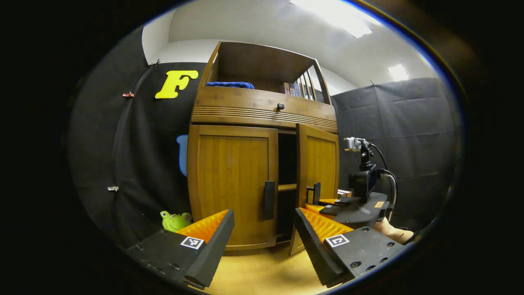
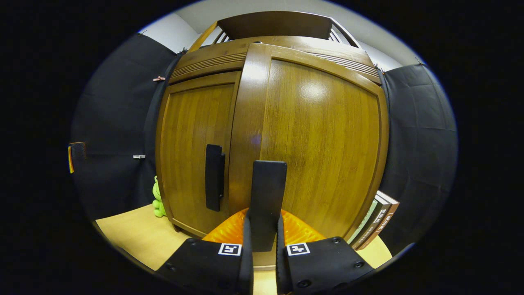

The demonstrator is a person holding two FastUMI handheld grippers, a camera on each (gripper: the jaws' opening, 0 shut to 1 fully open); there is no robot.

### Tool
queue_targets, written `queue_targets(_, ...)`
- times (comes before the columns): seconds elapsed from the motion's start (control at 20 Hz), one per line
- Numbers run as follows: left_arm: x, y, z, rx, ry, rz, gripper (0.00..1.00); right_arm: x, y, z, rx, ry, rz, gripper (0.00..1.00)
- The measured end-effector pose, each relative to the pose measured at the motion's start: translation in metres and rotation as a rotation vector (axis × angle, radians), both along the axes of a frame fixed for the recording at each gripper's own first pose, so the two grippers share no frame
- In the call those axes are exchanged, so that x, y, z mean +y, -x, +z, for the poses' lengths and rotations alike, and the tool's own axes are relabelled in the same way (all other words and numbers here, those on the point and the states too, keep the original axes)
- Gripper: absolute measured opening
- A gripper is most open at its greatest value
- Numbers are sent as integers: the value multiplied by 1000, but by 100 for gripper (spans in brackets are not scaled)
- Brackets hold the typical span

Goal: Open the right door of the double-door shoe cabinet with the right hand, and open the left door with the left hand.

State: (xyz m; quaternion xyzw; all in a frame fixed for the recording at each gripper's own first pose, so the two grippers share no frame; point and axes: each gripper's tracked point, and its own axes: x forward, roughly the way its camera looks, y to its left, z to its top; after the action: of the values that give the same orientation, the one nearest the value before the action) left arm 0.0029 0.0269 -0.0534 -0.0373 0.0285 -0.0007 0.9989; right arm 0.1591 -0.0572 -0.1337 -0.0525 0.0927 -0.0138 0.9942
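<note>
Clamping the dark upright bar handle [image 2: 268, 196] of the partly swung brown wooden right door [image 2: 319, 143], the right gripper [image 2: 263, 233] leaves the wide-open left gripper [image 1: 264, 235] facing the closed left door's vertical handle [image 1: 269, 200] straight ahead.

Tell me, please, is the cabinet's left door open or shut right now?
Shut. The left door lies flush in its frame, while the right door stands swung out, a dark gap between them.

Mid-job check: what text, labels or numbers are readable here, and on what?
Books beside the shoe cabinet: spines too blurred to read.
Top-shelf books: too small to read.
Square markers on the left gripper: patterns, no words.
Right door handle: blank.
</note>
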Motion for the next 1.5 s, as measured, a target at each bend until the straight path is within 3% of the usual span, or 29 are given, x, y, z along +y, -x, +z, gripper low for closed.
queue_targets(0.2,-12,2,5,-16,15,-18,96,-9,27,5,0,-11,0,25)
queue_targets(0.25,-16,3,5,-20,18,-23,92,-12,34,7,-2,-6,-2,25)
queue_targets(0.55,-47,6,12,-36,26,-71,96,-37,76,15,-9,-3,-29,22)
queue_targets(0.6,-53,6,13,-38,28,-81,88,-41,83,17,-11,0,-37,25)
queue_targets(0.65,-58,7,14,-40,28,-91,88,-47,90,18,-12,0,-47,22)
queue_targets(0.9,-84,3,13,-40,30,-144,96,-76,116,24,-11,1,-104,24)
queue_targets(1.1,-100,-1,12,-39,41,-180,92,-97,133,29,-8,18,-162,20)
queue_targets(1.15,-103,-2,11,-40,44,-187,88,-102,136,31,-9,21,-175,20)
queue_targets(1.3,-108,-4,10,-38,52,-201,88,-116,141,39,-25,29,-210,23)
queue_targets(1.5,-112,-11,9,-39,59,-206,96,-129,148,45,-27,37,-245,20)
